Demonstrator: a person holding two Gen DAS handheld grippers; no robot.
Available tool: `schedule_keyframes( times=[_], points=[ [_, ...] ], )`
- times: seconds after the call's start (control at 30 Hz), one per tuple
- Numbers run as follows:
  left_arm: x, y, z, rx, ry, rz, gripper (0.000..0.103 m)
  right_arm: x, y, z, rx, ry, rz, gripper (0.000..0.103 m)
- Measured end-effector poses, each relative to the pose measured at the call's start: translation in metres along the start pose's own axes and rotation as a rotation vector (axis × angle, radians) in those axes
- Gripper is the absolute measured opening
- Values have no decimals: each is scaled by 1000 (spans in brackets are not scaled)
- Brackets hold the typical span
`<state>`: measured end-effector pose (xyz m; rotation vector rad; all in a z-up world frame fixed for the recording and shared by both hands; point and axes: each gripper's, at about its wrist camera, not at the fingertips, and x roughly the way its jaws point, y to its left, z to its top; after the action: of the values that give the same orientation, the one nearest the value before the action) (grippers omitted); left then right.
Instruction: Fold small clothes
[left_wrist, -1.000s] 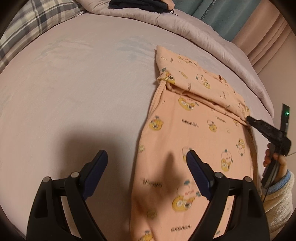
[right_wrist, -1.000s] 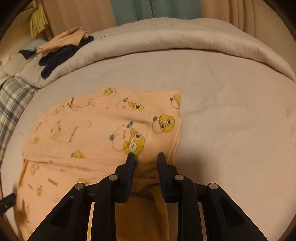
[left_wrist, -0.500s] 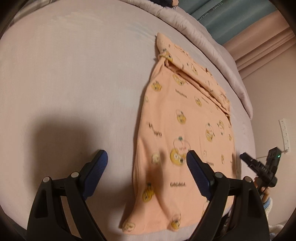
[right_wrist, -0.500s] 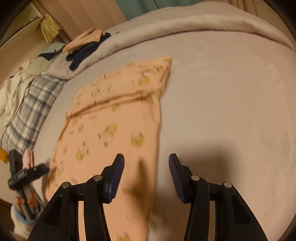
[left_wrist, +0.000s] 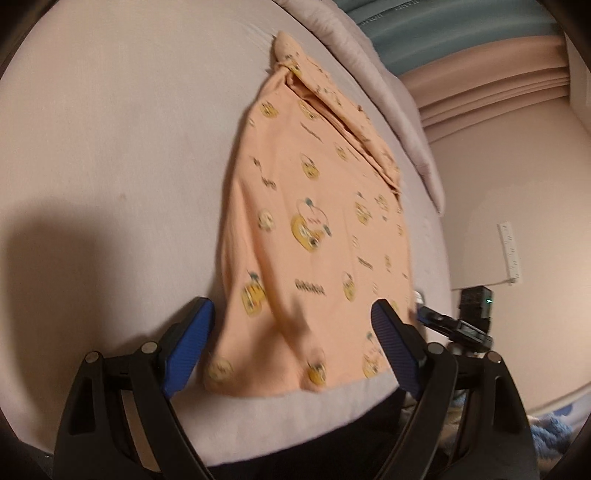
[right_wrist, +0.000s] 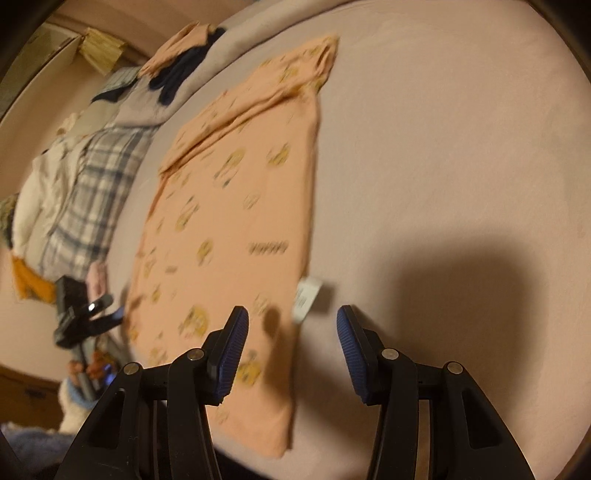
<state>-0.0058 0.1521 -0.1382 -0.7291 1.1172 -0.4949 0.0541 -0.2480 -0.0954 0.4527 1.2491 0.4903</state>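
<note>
A peach garment (left_wrist: 314, 229) printed with yellow cartoon figures lies flat on the bed, its far end folded over itself. In the left wrist view its near hem lies between the fingers of my left gripper (left_wrist: 291, 339), which stands wide open just above it. My right gripper (right_wrist: 293, 350) is open over the garment's (right_wrist: 236, 206) near right corner, beside a white label (right_wrist: 308, 299), with nothing pinched. Each gripper shows in the other's view: the right gripper (left_wrist: 454, 325) at the garment's right edge, the left gripper (right_wrist: 88, 321) at its left edge.
The bed sheet (left_wrist: 110, 147) ends close below both grippers. A rolled duvet (left_wrist: 399, 92) lines the far side, with dark and peach clothes (right_wrist: 181, 59) piled on it. A plaid cloth (right_wrist: 85, 192) lies to the left. A power strip (left_wrist: 511, 251) hangs on the wall.
Both grippers have drawn back from the folded far end to the garment's near hem. The right jaws, narrow over the fold before, have widened and hold nothing.
</note>
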Motion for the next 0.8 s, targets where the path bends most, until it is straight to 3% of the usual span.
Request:
schedule_keyframes(
  times=[0.23,0.53,0.7,0.8],
  points=[
    [7,3,-6,-18,72,-160,86,6,-11,-11,61,64,164,50],
    [12,1,6,-42,75,-212,82,21,-3,5,35,74,223,50],
    [1,16,-3,-89,52,-196,50,17,-3,0,14,81,232,50],
    [-3,26,-7,-140,29,-216,40,15,-5,-5,7,78,247,49]
  ],
)
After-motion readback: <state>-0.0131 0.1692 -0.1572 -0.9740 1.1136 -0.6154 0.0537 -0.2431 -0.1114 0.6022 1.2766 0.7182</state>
